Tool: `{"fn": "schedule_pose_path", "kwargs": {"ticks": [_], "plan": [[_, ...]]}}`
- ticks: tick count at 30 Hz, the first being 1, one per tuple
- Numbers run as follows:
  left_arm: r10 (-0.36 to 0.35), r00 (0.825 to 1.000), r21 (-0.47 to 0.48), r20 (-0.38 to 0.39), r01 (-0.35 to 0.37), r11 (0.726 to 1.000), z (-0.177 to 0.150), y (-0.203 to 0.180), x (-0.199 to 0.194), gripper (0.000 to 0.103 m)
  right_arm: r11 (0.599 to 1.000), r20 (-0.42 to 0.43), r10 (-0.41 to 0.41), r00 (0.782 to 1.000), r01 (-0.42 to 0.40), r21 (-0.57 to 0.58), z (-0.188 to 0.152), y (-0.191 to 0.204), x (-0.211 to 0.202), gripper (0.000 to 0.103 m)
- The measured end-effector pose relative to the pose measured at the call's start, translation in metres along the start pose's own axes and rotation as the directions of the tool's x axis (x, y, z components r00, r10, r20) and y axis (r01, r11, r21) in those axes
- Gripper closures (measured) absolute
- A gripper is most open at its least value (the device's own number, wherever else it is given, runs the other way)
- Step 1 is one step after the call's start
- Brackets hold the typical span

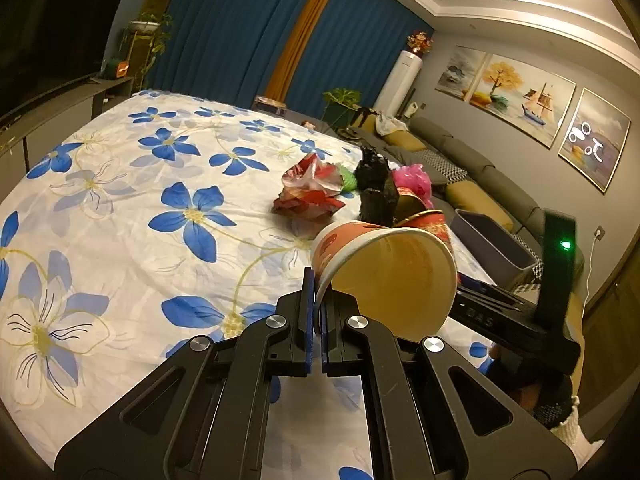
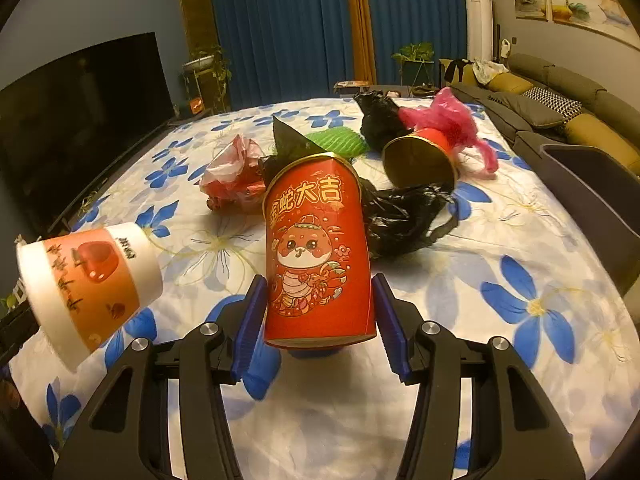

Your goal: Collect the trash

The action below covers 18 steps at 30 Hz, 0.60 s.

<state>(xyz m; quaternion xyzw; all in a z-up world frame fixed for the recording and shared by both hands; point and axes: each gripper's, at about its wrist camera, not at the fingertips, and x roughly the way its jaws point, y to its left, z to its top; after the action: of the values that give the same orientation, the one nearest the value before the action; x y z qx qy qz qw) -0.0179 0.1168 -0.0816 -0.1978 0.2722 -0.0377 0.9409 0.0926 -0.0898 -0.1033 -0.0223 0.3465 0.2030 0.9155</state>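
Observation:
My left gripper [image 1: 318,312] is shut on the rim of an orange-and-white paper cup [image 1: 384,276], which hangs tilted above the bed; the same cup [image 2: 88,284] shows at the left of the right wrist view. My right gripper [image 2: 320,284] has its blue pads against both sides of an upright red can with a cartoon snake [image 2: 316,248], held just off the sheet. Further back lie a second red can on its side [image 2: 420,160], black bags [image 2: 400,216], a pink bag [image 2: 452,120], a crumpled red-and-white bag [image 2: 232,176] and a green piece [image 2: 336,140].
All of this lies on a bed with a blue-flowered sheet [image 2: 520,264]. A grey bin [image 2: 592,200] stands beside the bed on the right, in front of a sofa [image 2: 568,88]. A dark TV [image 2: 80,112] runs along the left.

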Motion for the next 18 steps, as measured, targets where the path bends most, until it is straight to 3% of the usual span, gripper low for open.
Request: {"fn": "schedule_pose_path", "kwargs": {"ticks": [18], "plan": [[-0.029,1.000,0.058,0.003,0.029,0.998,0.006,-0.039,0.002,0.102,0.999,0.110,-0.026,0.994,0.022,0.031,-0.010,-0.032,-0.059,0.050]]}}
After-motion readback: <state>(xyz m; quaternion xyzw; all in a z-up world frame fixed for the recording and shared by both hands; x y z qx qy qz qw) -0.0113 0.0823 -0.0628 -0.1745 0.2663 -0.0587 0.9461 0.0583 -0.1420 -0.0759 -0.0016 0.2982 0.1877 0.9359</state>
